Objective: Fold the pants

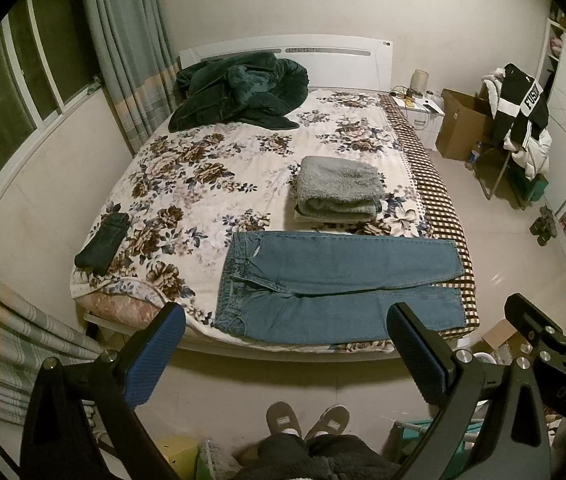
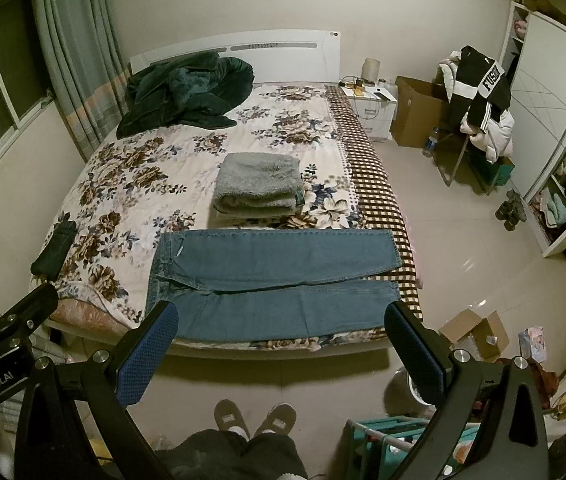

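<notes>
Blue jeans [image 1: 335, 284] lie flat across the near edge of the floral bed [image 1: 187, 184], waistband to the left and both legs stretched right, side by side. The right wrist view shows the same jeans [image 2: 275, 280] on the bed [image 2: 131, 168]. My left gripper [image 1: 283, 344] hovers open above the floor in front of the bed's foot, short of the jeans, nothing between its blue pads [image 1: 155, 356]. My right gripper [image 2: 283, 344] is open too, held level beside the left one, with its blue pads [image 2: 147, 360] empty.
A folded grey fleece stack [image 1: 337, 192] sits behind the jeans. A dark folded garment [image 1: 103, 242] lies at the bed's left edge, a dark green blanket [image 1: 239, 90] by the headboard. The person's slippered feet [image 1: 307, 420] stand below. Cardboard boxes [image 2: 475, 332] and a clothes-laden chair [image 2: 479, 108] are at right.
</notes>
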A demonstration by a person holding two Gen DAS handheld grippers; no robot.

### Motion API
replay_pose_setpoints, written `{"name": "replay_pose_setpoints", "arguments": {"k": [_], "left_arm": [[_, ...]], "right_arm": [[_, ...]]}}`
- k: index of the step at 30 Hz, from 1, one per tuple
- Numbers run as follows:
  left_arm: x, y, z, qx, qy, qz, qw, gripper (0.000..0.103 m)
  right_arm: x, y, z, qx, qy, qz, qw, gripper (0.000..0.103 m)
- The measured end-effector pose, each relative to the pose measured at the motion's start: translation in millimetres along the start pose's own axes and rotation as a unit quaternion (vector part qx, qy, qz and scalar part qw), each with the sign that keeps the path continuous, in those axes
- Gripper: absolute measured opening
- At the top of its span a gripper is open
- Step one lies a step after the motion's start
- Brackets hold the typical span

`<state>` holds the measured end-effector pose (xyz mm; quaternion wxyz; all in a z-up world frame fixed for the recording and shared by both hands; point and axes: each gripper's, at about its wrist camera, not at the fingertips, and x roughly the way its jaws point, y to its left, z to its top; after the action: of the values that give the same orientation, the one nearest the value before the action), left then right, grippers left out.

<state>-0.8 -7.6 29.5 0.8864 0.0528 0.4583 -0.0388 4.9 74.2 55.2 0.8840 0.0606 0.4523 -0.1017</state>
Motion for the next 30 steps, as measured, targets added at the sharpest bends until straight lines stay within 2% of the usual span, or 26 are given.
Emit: {"name": "replay_pose_setpoints", "arguments": {"k": [30], "left_arm": [[-2.2, -1.2, -2.9, -0.003, 0.002, 0.0, 1.0, 0.103]], "right_arm": [[1.8, 2.4, -8.1, -0.003, 0.007, 0.003, 1.0, 0.103]]}}
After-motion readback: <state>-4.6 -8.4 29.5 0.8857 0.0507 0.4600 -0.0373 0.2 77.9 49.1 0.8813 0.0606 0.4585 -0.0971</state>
